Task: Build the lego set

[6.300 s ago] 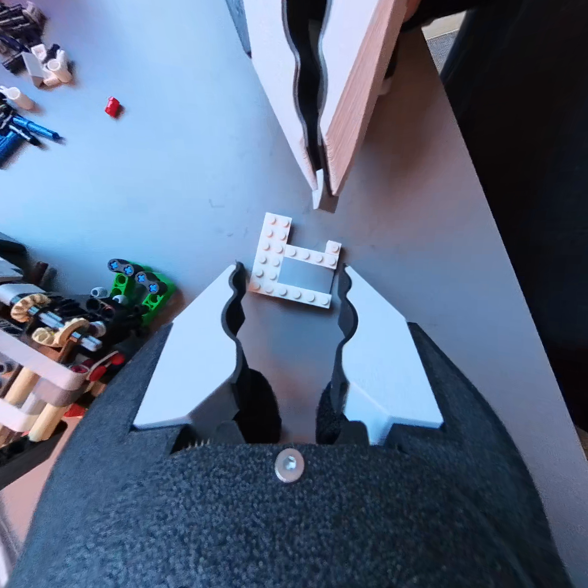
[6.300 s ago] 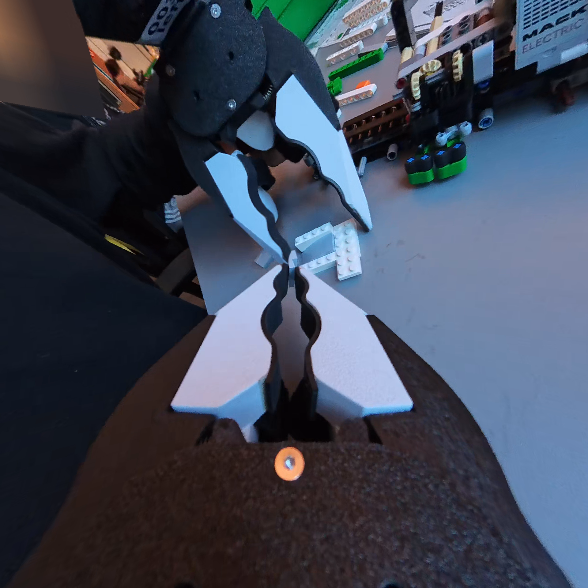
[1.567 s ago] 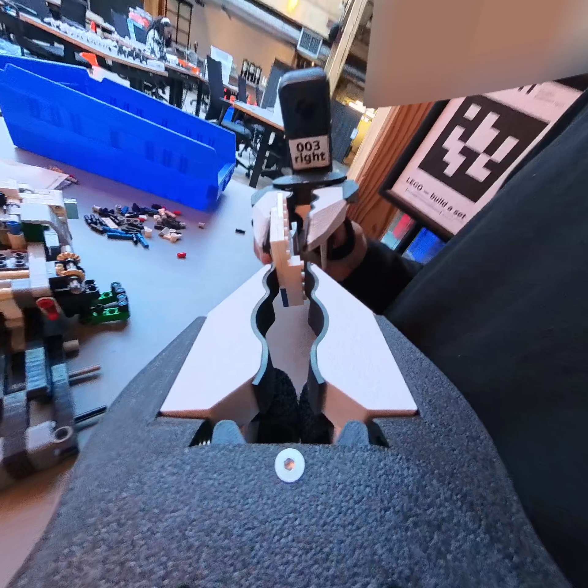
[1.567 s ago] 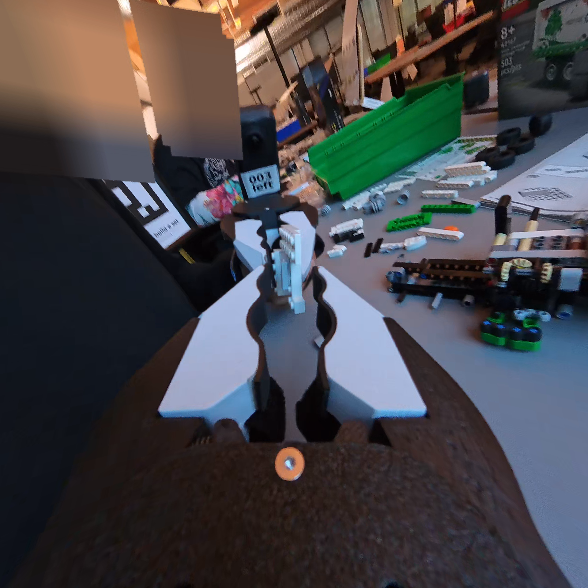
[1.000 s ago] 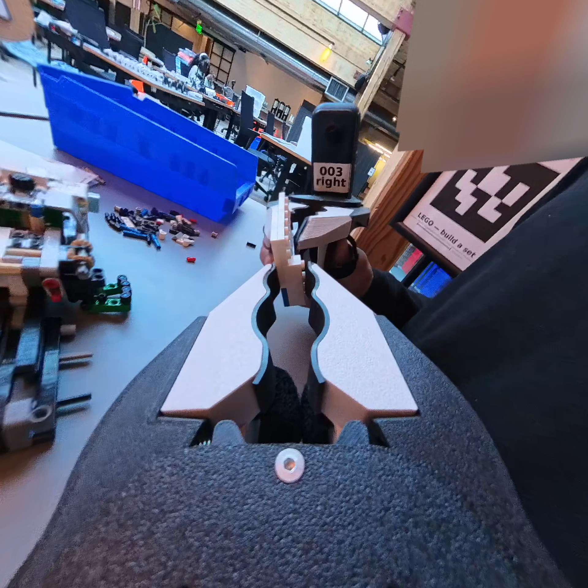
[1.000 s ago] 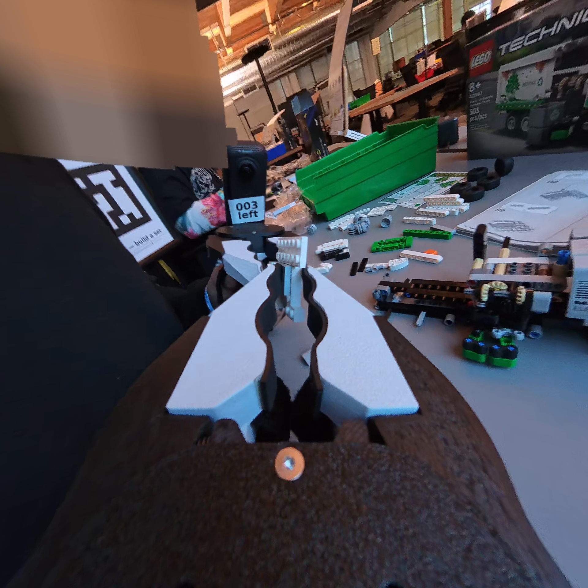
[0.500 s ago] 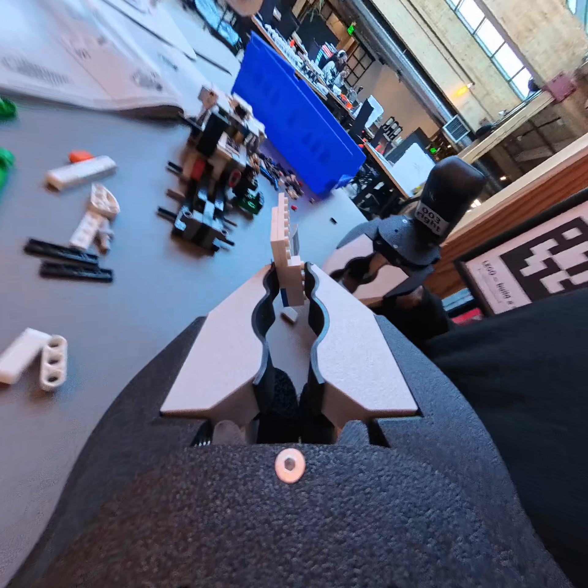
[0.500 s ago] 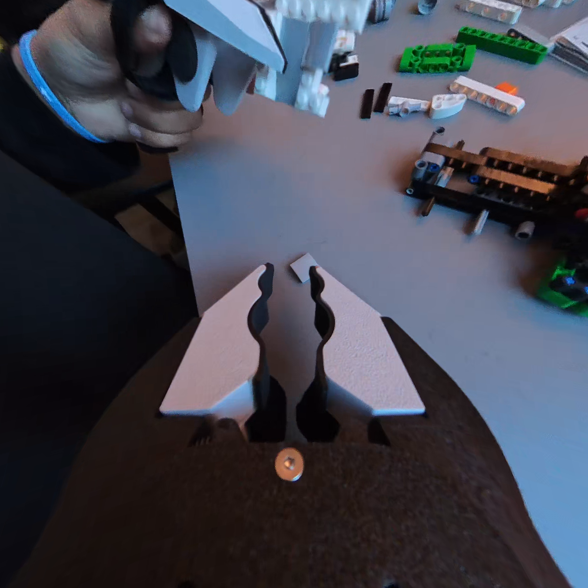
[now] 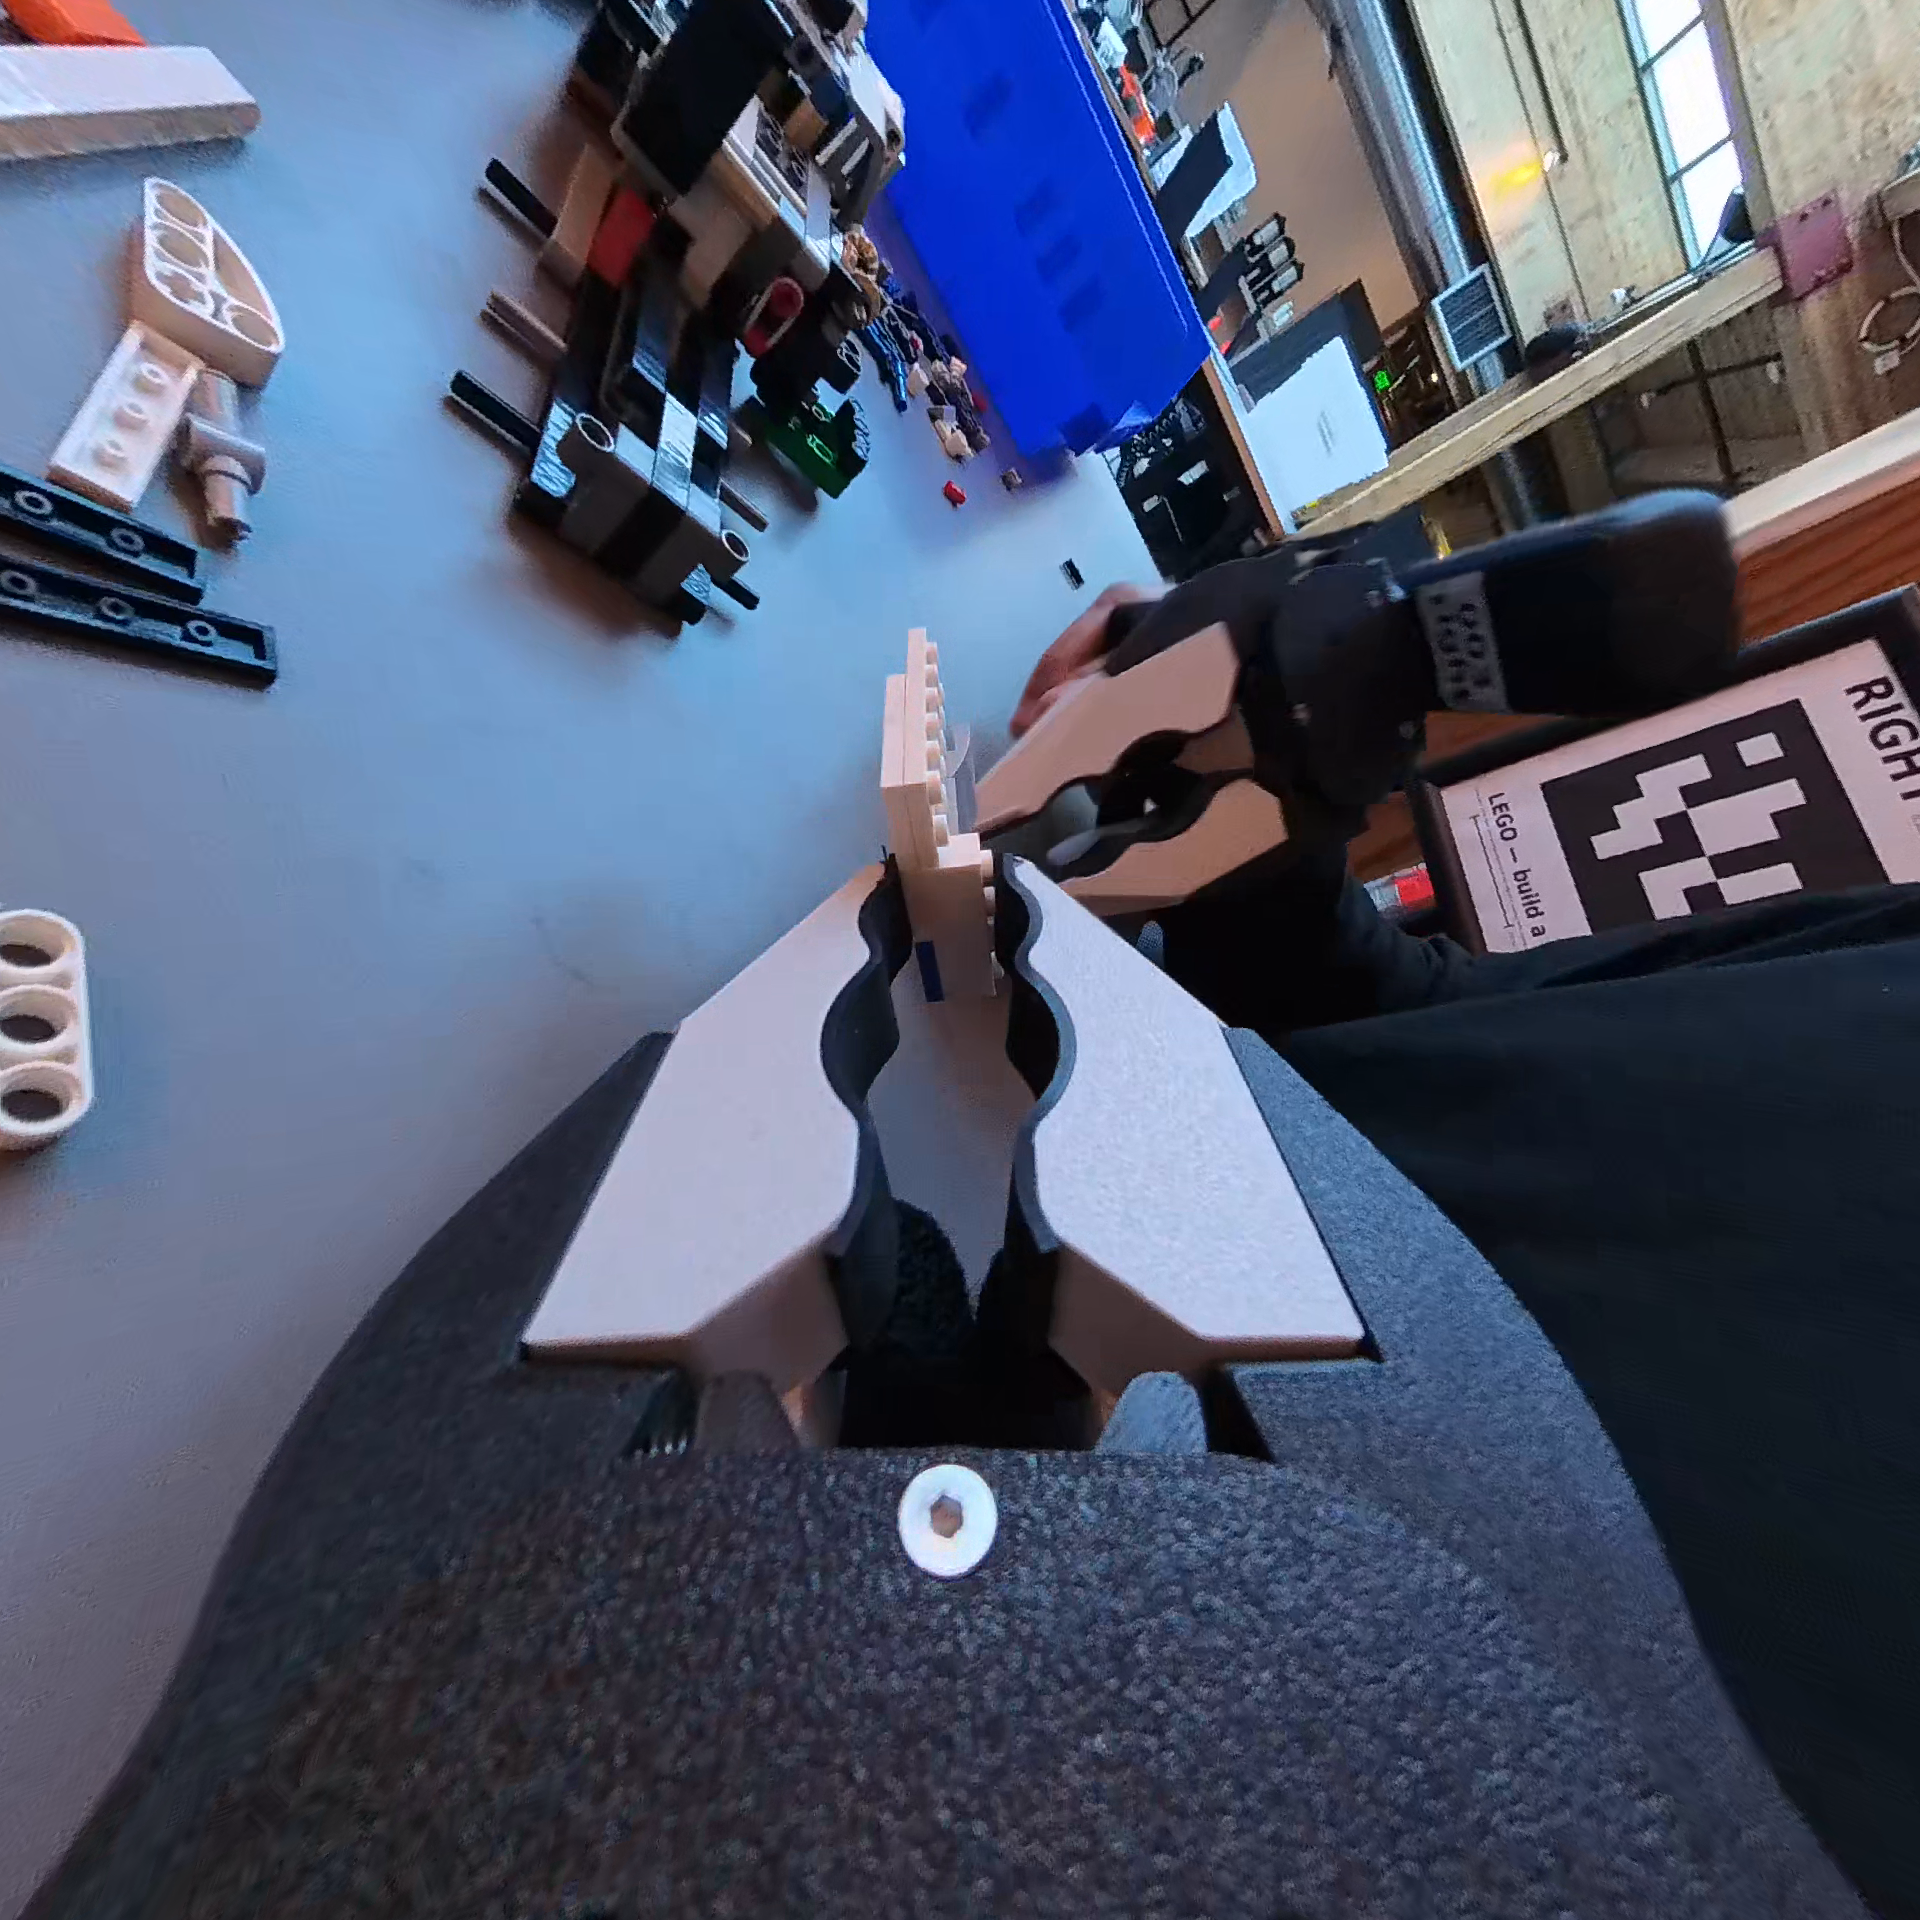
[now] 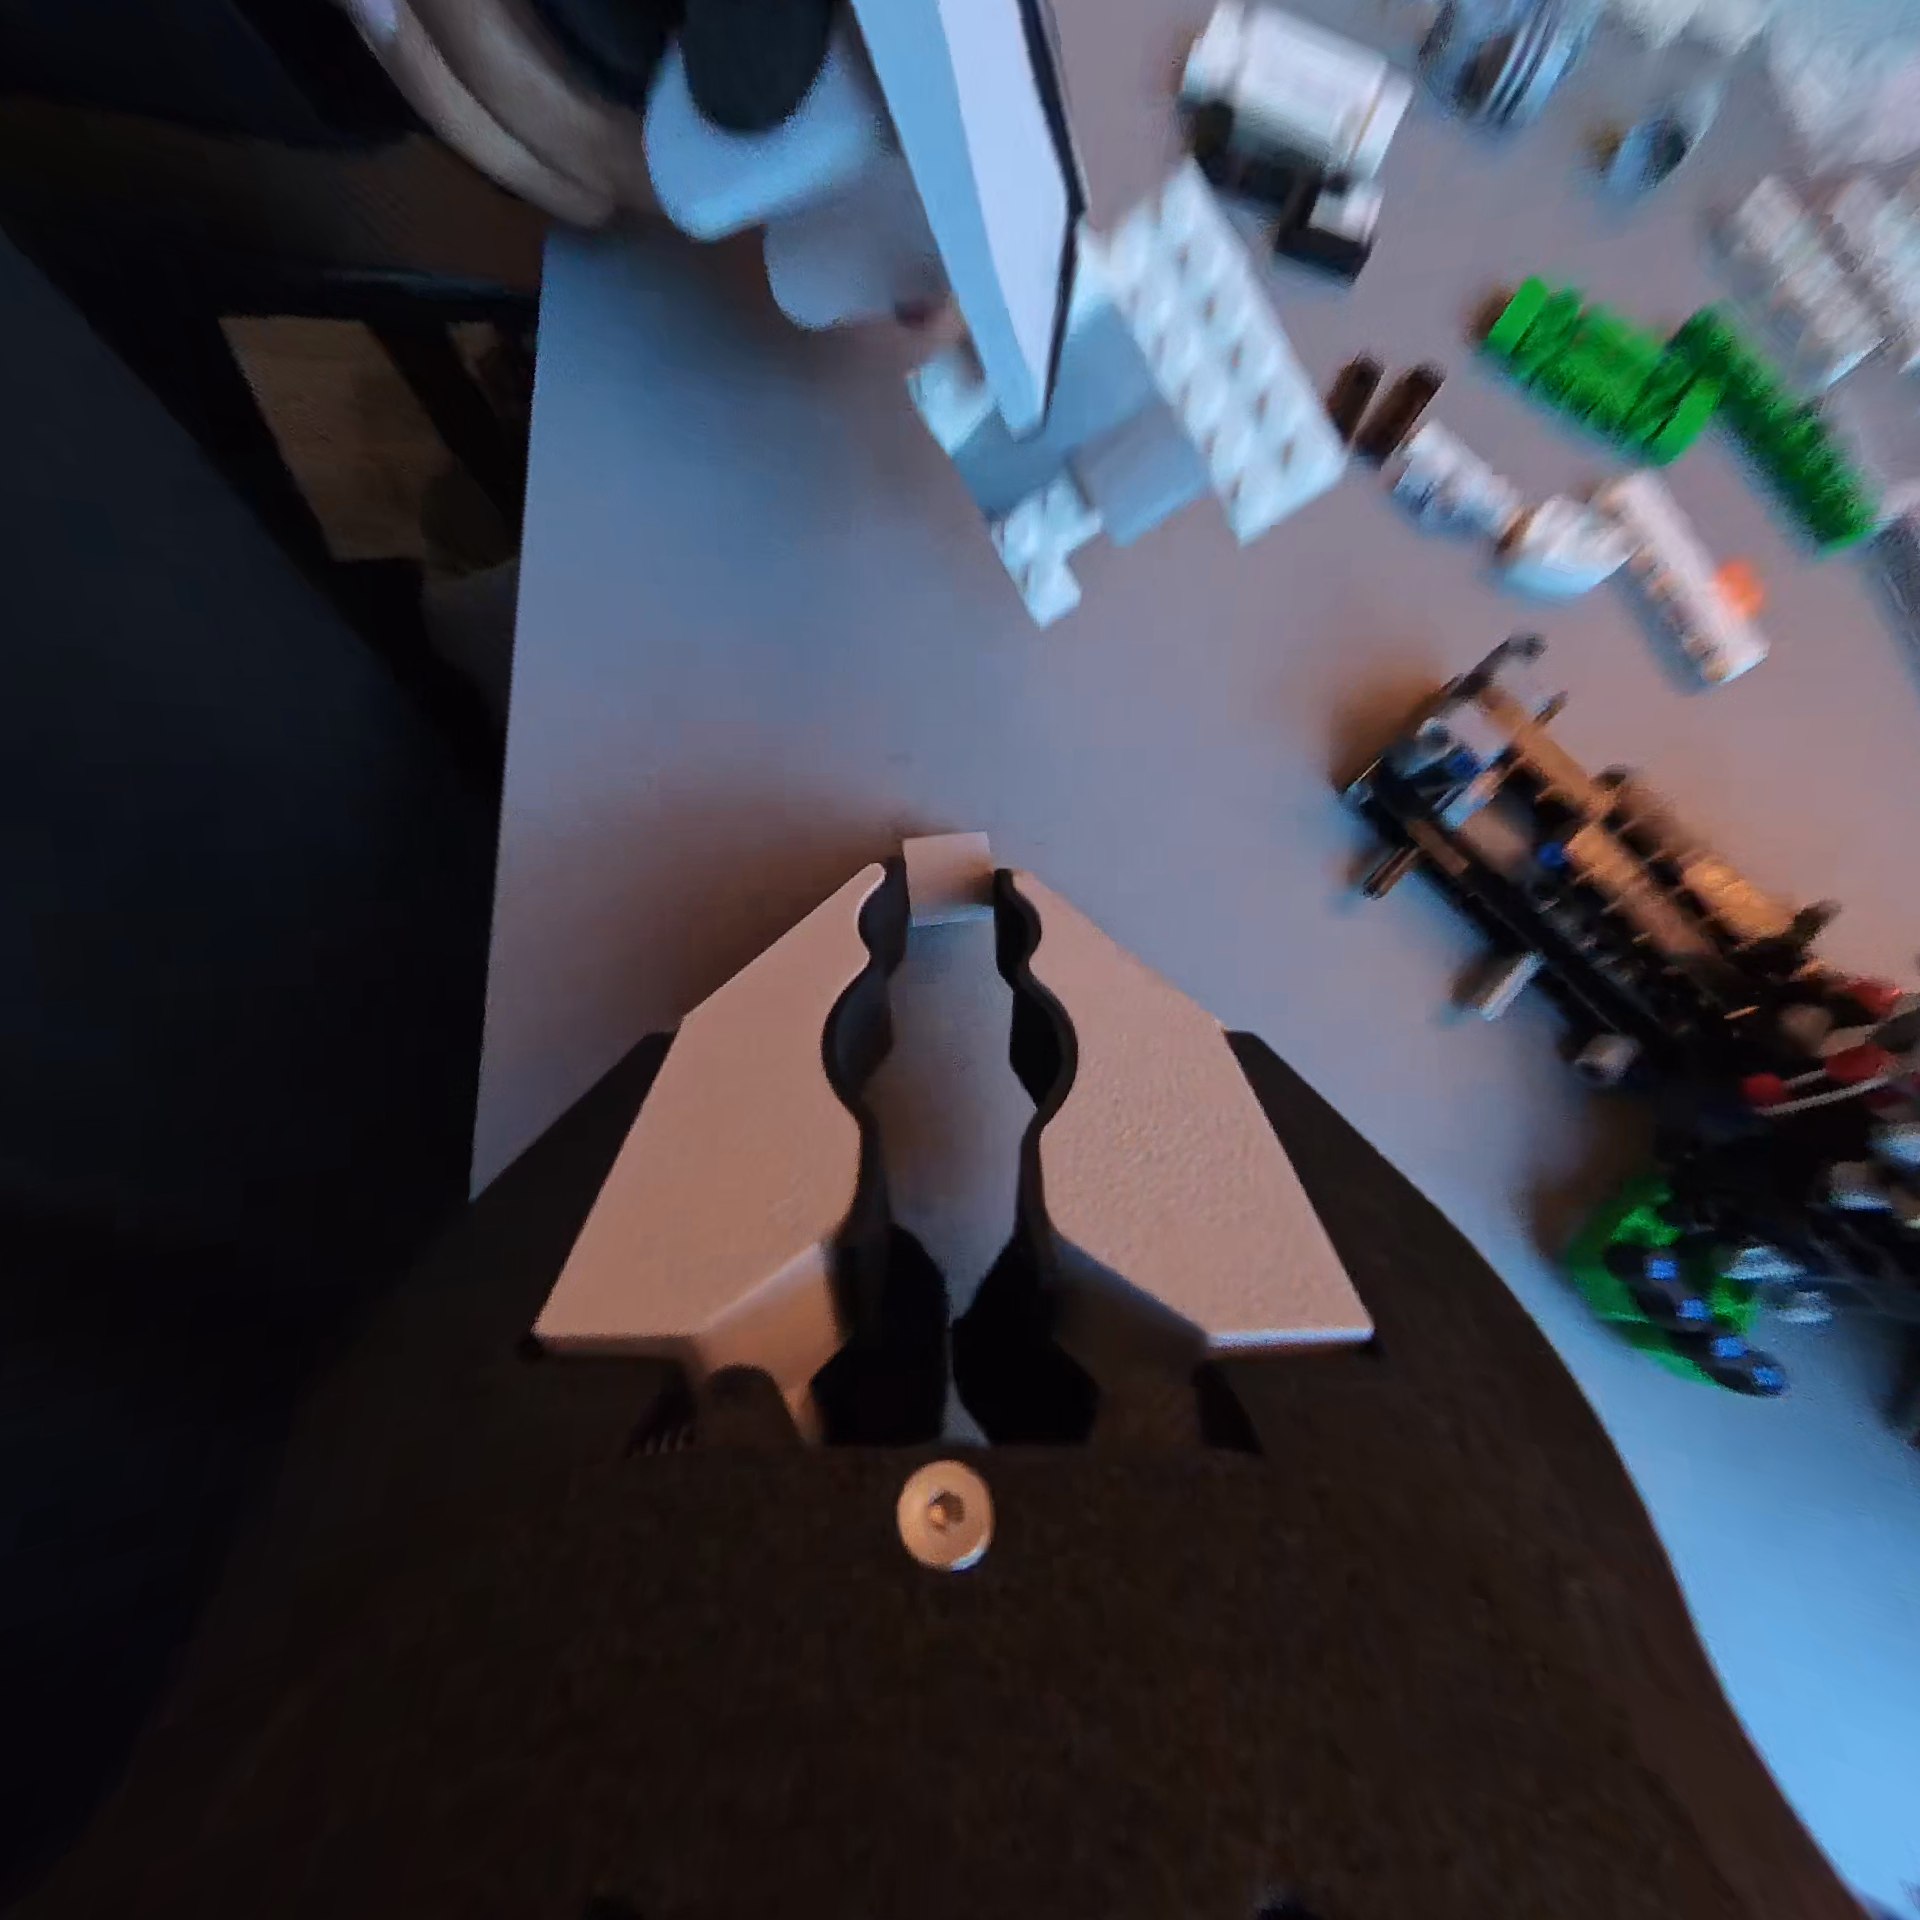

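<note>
My left gripper (image 9: pixel 940 883) is shut on a white studded plate assembly (image 9: pixel 914 769) and holds it on edge above the grey table (image 9: pixel 416 831). In the blurred right wrist view the assembly (image 10: pixel 1195 353) hangs from the left gripper's fingers (image 10: pixel 987 208) at the top. My right gripper (image 10: pixel 945 883) is down at the table near its front edge. Its tips are closed on both sides of a small flat white tile (image 10: pixel 945 868). The right gripper also shows in the left wrist view (image 9: pixel 1101 800), low, just right of the assembly.
A black partly built chassis (image 9: pixel 665 416) lies mid-table and also shows in the right wrist view (image 10: pixel 1610 904). A small green and black assembly (image 10: pixel 1662 1299) sits beside it. Black beams (image 9: pixel 125 603), white beams (image 9: pixel 31 1029), green pieces (image 10: pixel 1662 384) and a blue bin (image 9: pixel 1039 229) surround it. The table edge (image 10: pixel 514 727) is close by. The tips of one gripper are about 7 cm away from the tips of the other.
My right gripper dropped to the table and closed its tips around the small white tile that lay just ahead of them. My left gripper swung out over the table, still holding the plate assembly.
</note>
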